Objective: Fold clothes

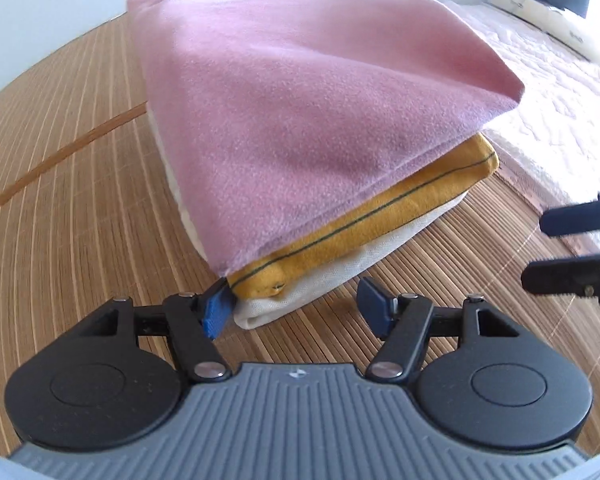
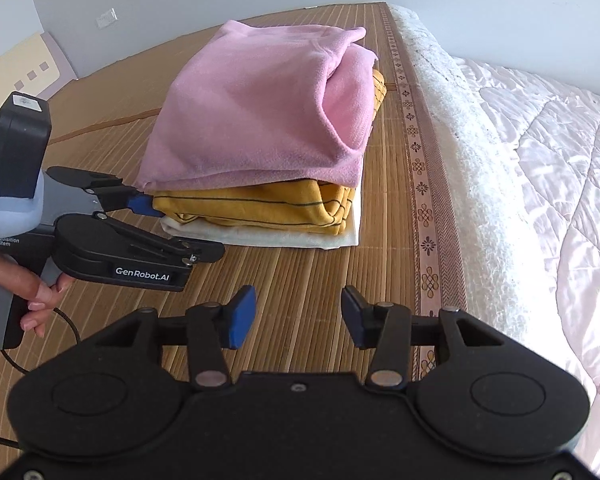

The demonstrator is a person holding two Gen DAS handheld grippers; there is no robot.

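My view of a stack of three folded garments on a bamboo mat [image 2: 320, 280] laid over a bed, near the mat's patterned border edge [image 2: 416, 148], beyond which lies a white quilt [image 2: 548, 168]. Top layer: pink fleece garment [image 2: 252, 108], folded, overhanging the layers below. Middle layer: mustard-yellow striped garment [image 2: 260, 208]. Bottom layer: white garment [image 2: 268, 236], flat on the mat. My left gripper [image 1: 296, 304] sits at the near corner of the stack with its jaws set wide; its left blue pad [image 1: 214, 308] touches the corner just under the pink edge, against the yellow and white layers, while the other pad [image 1: 374, 304] stands clear over bare mat, so nothing is clamped. In the right wrist view the same gripper [image 2: 148, 206] reaches the stack's left corner, held by a hand [image 2: 28, 292] on its grey handle. My right gripper [image 2: 298, 316] hovers over bare mat, apart from the stack, jaws partly open and empty. A pale headboard panel [image 2: 20, 68] leans against the wall at the mat's far corner.
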